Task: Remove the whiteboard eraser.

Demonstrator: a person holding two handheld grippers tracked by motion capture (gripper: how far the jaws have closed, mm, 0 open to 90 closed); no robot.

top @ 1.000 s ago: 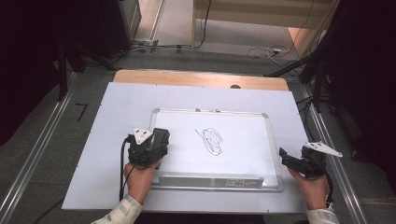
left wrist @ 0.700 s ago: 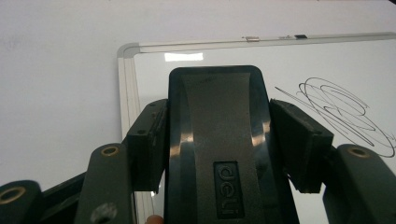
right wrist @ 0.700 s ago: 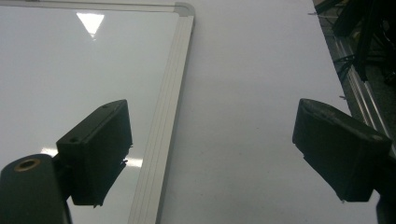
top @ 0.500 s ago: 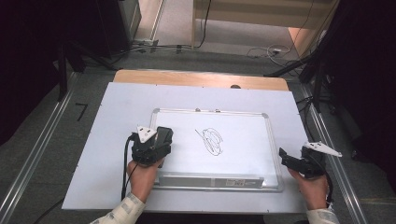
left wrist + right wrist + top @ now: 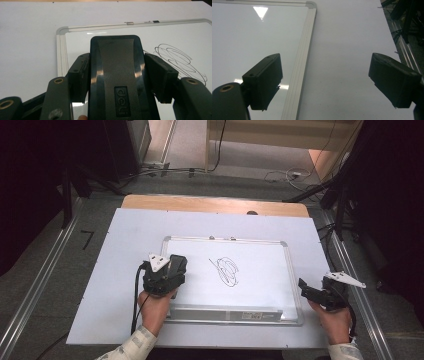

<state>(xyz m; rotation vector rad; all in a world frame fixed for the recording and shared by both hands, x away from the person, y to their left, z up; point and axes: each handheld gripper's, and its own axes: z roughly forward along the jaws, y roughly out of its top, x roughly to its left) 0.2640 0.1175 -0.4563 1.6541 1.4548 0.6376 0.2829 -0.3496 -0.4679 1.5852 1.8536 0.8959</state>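
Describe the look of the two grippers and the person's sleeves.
Both the left gripper and the right gripper are black with blocky jaws, each topped by a grey three-cornered plate. A black cable trails from each. Brass-coloured rivets mark the linkages. The sleeves are light-coloured.

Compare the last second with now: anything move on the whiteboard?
Barely. The left gripper, shut on the black plastic board eraser, crept slightly right across the silver-framed whiteboard toward the black pen scribble. The scribble is unwiped, and the open right gripper sits at the board's right edge as before.
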